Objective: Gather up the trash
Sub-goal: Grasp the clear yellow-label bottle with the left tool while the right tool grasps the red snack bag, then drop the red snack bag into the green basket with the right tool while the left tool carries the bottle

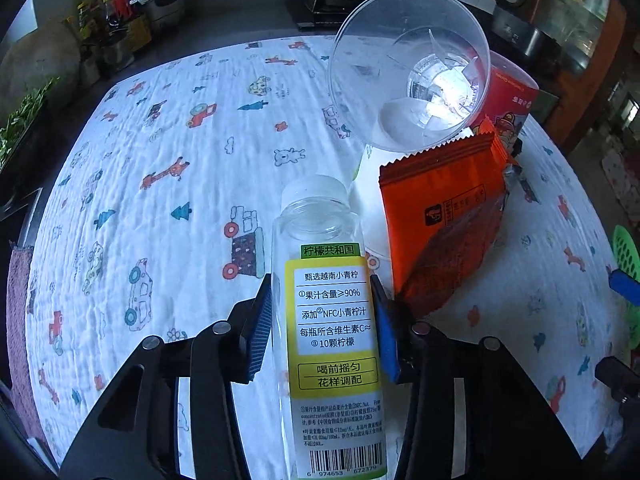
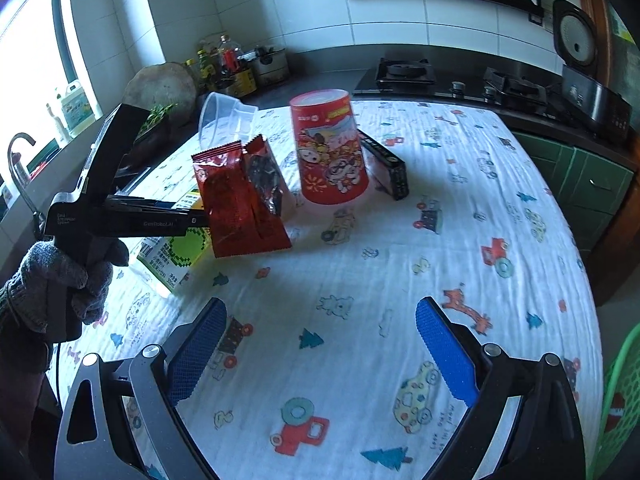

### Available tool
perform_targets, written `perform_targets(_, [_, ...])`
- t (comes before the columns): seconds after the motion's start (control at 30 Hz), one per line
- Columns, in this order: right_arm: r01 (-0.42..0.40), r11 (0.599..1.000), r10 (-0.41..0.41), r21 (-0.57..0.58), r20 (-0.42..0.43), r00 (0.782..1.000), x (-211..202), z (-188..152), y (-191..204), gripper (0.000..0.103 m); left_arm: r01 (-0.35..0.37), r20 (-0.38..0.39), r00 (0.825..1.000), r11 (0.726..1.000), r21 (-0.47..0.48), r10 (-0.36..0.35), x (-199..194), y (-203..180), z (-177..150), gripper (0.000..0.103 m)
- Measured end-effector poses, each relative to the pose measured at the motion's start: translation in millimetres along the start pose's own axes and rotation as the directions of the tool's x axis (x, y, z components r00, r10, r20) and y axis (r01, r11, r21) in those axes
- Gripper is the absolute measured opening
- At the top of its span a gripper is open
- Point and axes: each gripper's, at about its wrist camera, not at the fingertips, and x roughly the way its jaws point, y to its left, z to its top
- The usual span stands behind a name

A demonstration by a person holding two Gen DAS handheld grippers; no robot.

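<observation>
With our left gripper (image 1: pixel 322 320) clamped on the bottle (image 1: pixel 328 320) and right gripper (image 2: pixel 320 344) open, we should lift clear of the wrapper (image 1: pixel 444 220).

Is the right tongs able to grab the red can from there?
Probably yes. The right tongs are open and hold nothing, and only bare cloth lies between them and the red can, which stands apart from the wrapper.
</observation>
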Motion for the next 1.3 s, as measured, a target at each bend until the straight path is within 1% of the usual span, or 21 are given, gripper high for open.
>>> perform_targets(0.37, [-0.056, 0.995, 0.052, -0.079, -0.042, 0.998, 47.7, 24.4, 34.5, 0.092, -0.024, 0.059, 0.998, 0.999, -0.03, 0.026, -47.0, 36.2, -10.4, 0.044])
perform_targets(0.5, [-0.073, 0.992, 0.069, -0.104, -0.038, 0.997, 64.5, 36.6, 53.0, 0.093, -0.028, 0.086, 0.996, 0.998, -0.051, 0.032, -62.6, 50.3, -12.6, 0.044])
perform_targets(0.7, [-0.065, 0.991, 0.061, -0.115, -0.044, 0.997, 92.4, 54.2, 70.6, 0.094, -0.018, 0.103, 0.994, 0.997, -0.073, 0.025, -69.3, 62.2, -17.0, 0.044])
perform_targets(0.83, [-0.031, 0.995, 0.026, -0.098, -0.045, 0.999, 111.1, 63.6, 72.0, 0.094, -0.007, 0.103, 0.995, 0.997, -0.076, 0.015, -67.8, 64.1, -18.1, 0.044])
perform_targets(1.03, [-0.022, 0.997, 0.018, -0.079, -0.048, 0.999, 130.2, 70.8, 72.4, 0.094, 0.014, 0.108, 0.994, 0.996, -0.085, -0.004, -65.6, 67.8, -18.7, 0.044])
perform_targets(1.1, [0.009, 0.996, -0.012, -0.089, -0.034, 0.999, 133.0, 70.8, 73.5, 0.094, 0.018, 0.107, 0.994, 0.996, -0.087, -0.008, -64.7, 68.4, -19.1, 0.044])
perform_targets(1.17, [0.016, 0.996, -0.019, -0.09, -0.032, 0.999, 134.3, 70.3, 73.0, 0.09, 0.022, 0.108, 0.994, 0.996, -0.087, -0.012, -64.5, 68.5, -19.6, 0.044])
perform_targets(1.2, [0.019, 0.996, -0.021, -0.083, -0.027, 0.999, 133.9, 70.2, 71.3, 0.08, 0.023, 0.109, 0.994, 0.996, -0.087, -0.013, -64.6, 68.5, -20.1, 0.044])
perform_targets(1.23, [0.006, 0.997, -0.009, -0.075, -0.033, 0.999, 133.9, 70.8, 69.6, 0.074, 0.024, 0.11, 0.994, 0.996, -0.087, -0.014, -64.8, 68.6, -20.7, 0.044])
perform_targets(1.3, [-0.017, 0.998, 0.015, -0.057, -0.042, 0.999, 131.5, 70.3, 67.6, 0.068, 0.027, 0.112, 0.994, 0.996, -0.088, -0.017, -66.3, 68.5, -22.5, 0.044])
